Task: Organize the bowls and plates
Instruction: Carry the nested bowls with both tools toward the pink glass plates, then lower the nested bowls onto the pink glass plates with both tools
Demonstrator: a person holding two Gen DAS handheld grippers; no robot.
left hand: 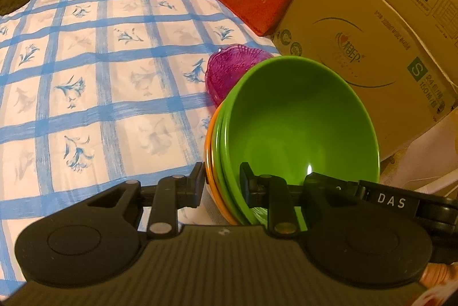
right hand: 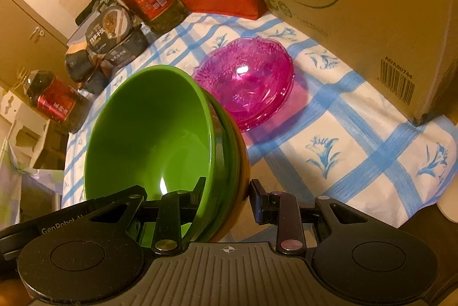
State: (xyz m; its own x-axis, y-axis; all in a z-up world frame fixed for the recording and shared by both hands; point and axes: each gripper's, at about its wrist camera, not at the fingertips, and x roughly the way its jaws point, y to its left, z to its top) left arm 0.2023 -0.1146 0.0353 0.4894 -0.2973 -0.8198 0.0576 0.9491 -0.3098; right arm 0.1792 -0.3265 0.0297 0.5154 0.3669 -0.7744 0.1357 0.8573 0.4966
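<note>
Two grippers share one load: I have the left gripper (left hand: pixel 221 185) and the right gripper (right hand: pixel 227 197) each clamped on opposite rims of a nested stack, a green bowl (left hand: pixel 297 117) on top, at least one more green rim under it and an orange bowl (left hand: pixel 210 163) at the bottom. Neither set of jaws is wide apart; one finger of each sits inside the top bowl and the other outside the orange wall, pads pressing the rims between them. The stack appears tilted and lifted clear of the checked tablecloth (left hand: pixel 100 77), near the tabletop edge closest to me, though I cannot see its underside.

So I judge the gathering of the green and orange bowls as done: they are already nested into one pile. What is left, as I read it, is setting this pile down in its place. The magenta glass dishes (right hand: pixel 249 82), themselves stacked, rest on the cloth just beyond my load, near the cardboard box (right hand: pixel 372 19) along the tabletop's far side. Whether my pile belongs beside them I cannot tell. No other loose plates or bowls show in either view.
</note>
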